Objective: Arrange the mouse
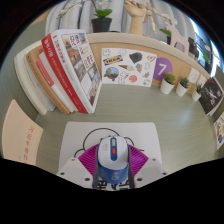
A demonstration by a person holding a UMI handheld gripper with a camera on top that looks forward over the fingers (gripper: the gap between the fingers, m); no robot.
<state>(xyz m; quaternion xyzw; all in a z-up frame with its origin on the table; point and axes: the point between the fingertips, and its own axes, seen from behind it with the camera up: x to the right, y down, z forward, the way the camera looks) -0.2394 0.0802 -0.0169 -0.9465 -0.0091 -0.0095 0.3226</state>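
A white and blue computer mouse (112,158) with a red scroll wheel sits between my gripper's fingers (112,170). The magenta pads (90,160) press against both sides of the mouse. The mouse is over a white mouse mat (105,134) that lies on the pale desk just ahead of the fingers. I cannot tell whether the mouse rests on the mat or is lifted slightly above it.
Books (62,72) lean in a stack to the left beyond the mat. A wooden shelf board (140,45) runs across the back with a leaflet (127,66) under it. Small potted plants (173,84) stand at the right. A pale wooden board (18,130) lies at the left.
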